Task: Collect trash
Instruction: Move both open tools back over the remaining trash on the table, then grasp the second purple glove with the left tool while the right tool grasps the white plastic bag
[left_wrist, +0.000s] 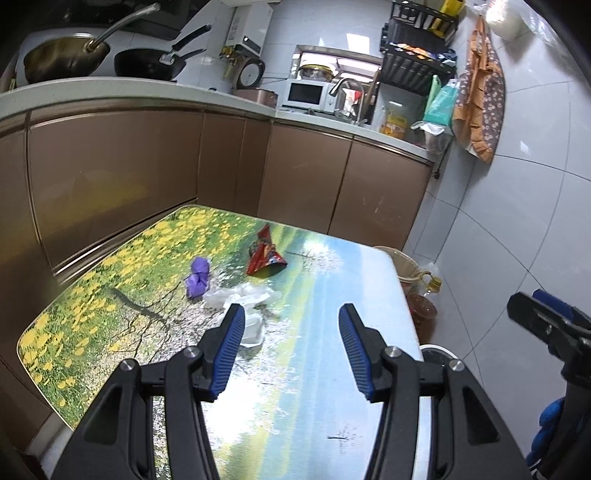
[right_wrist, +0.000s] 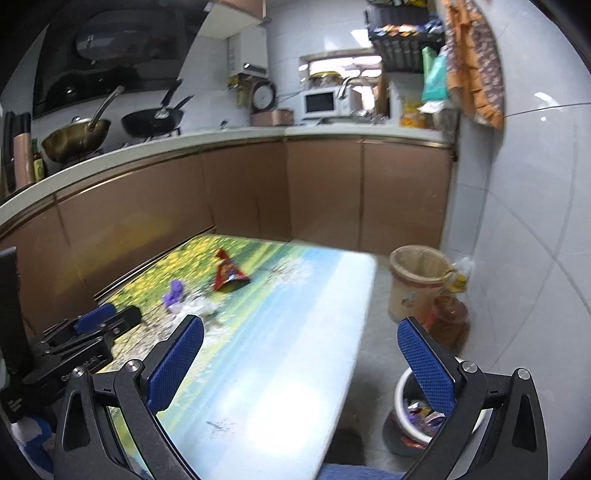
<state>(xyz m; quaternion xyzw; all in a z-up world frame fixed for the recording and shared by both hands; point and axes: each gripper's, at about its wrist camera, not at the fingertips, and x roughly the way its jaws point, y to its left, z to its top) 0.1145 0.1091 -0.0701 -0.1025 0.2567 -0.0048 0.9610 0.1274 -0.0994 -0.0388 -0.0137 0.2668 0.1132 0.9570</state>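
On the landscape-printed table (left_wrist: 295, 387) lie a crumpled purple wrapper (left_wrist: 198, 277), a red snack packet (left_wrist: 266, 258) and clear crumpled plastic (left_wrist: 242, 295). My left gripper (left_wrist: 291, 328) hovers open just short of the plastic, nothing between its blue pads. In the right wrist view the same purple wrapper (right_wrist: 173, 291), red packet (right_wrist: 228, 277) and plastic (right_wrist: 199, 306) lie farther off. My right gripper (right_wrist: 301, 341) is open and empty over the table's right edge. A white bin (right_wrist: 402, 391) holding wrappers stands on the floor beneath its right finger. The left gripper (right_wrist: 99, 325) shows at the left.
A beige lined bin (right_wrist: 417, 284) and an oil bottle (right_wrist: 448, 317) stand on the floor beyond the table's far right corner. Brown cabinets (left_wrist: 147, 177) hem the table at back and left. The counter holds pans (left_wrist: 147, 62) and a microwave (left_wrist: 308, 94). The tiled wall rises at right.
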